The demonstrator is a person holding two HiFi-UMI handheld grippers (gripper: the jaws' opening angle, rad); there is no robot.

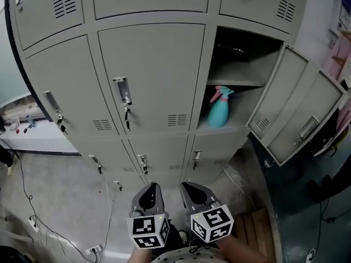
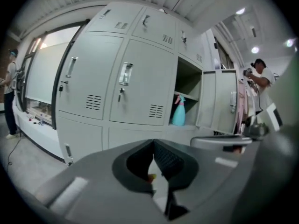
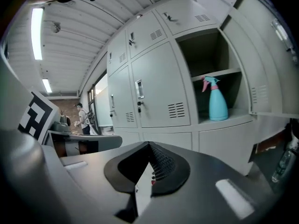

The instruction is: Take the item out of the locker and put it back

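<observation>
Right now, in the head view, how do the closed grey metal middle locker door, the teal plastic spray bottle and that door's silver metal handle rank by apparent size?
Largest to smallest:
1. closed grey metal middle locker door
2. teal plastic spray bottle
3. silver metal handle, clearly smaller than the bottle

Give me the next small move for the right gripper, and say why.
Probably carry the right gripper forward toward the open compartment and part its jaws. The blue spray bottle stands upright inside, the door hangs open, and the jaws are shut on nothing, well short of the bottle.
</observation>
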